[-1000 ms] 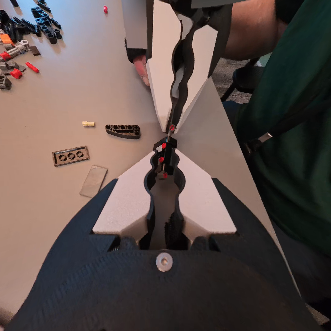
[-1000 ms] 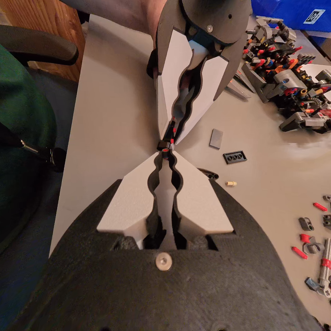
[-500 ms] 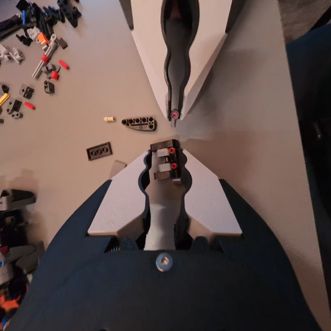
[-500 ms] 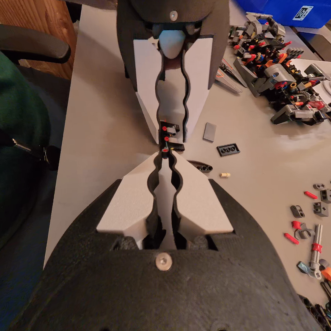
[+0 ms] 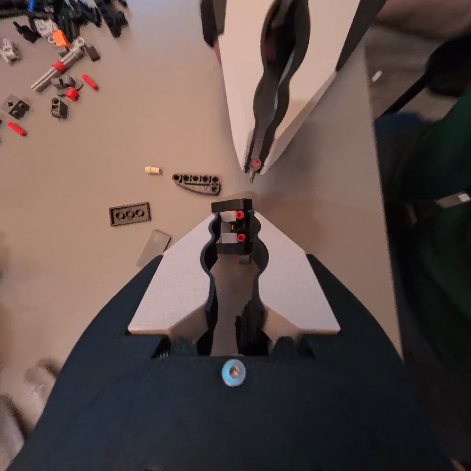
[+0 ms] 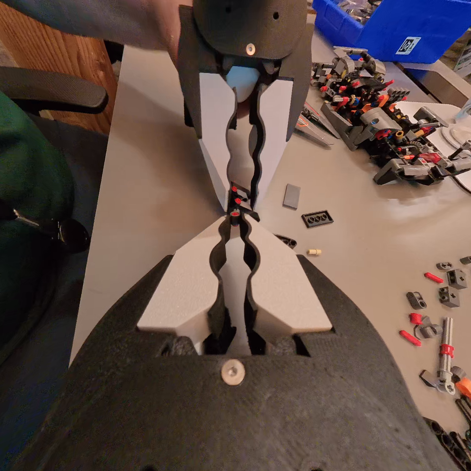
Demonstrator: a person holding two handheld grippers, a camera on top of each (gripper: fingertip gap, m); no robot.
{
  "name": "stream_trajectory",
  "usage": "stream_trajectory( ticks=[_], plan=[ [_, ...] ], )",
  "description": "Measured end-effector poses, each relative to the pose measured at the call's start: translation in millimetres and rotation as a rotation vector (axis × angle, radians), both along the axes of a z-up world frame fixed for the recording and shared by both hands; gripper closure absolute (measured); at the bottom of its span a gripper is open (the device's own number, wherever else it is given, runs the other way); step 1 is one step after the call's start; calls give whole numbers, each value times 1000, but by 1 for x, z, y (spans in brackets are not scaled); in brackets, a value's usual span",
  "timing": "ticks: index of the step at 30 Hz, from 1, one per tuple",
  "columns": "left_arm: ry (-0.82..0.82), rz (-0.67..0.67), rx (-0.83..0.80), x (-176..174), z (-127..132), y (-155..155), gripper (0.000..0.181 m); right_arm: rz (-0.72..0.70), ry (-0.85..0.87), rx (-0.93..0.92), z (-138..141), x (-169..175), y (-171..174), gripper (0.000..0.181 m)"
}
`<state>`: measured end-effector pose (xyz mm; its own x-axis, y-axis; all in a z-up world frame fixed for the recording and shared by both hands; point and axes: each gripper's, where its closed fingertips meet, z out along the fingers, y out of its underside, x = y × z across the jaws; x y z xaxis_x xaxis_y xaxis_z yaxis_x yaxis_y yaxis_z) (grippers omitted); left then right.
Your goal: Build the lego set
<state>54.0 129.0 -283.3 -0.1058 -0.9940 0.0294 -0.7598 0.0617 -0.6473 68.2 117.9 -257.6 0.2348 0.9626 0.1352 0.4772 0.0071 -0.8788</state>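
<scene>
Left gripper (image 5: 233, 216) clamps small assembly (image 5: 232, 229); right gripper (image 6: 235, 221) pinches red-tipped pin (image 6: 234, 216); blue bin (image 6: 397, 28) only right view.

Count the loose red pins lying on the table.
2: one red pin beside the dark grey blocks, another red pin nearer, by the red bush. Others may hide among piles.

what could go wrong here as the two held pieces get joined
The right gripper pinches the small red-capped pin only at its very tip, so it may twist or pop out. The black subassembly in the left gripper sits near the table edge; anything dropped could fall off.
</scene>
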Motion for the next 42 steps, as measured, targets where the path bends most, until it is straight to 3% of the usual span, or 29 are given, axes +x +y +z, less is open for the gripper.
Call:
stream_trajectory(
  ticks=[3,6,15,35,41,42],
  plan=[
    [-194,-30,-190,8,24,-16,161,11,68,-23,10,0,-3,176],
    [-290,-72,-261,9,37,-26,161,52,134,-30,22,-1,-9,176],
    [-425,-138,-419,6,47,-31,161,118,96,39,32,-3,-18,176],
    [-239,-259,-392,6,22,-41,161,211,-85,105,13,-9,-26,177],
    [-198,-302,-388,12,17,-47,165,258,-165,89,7,-5,-29,177],
    [-205,-307,-382,13,18,-47,173,258,-177,86,7,-2,-29,177]
  ],
)
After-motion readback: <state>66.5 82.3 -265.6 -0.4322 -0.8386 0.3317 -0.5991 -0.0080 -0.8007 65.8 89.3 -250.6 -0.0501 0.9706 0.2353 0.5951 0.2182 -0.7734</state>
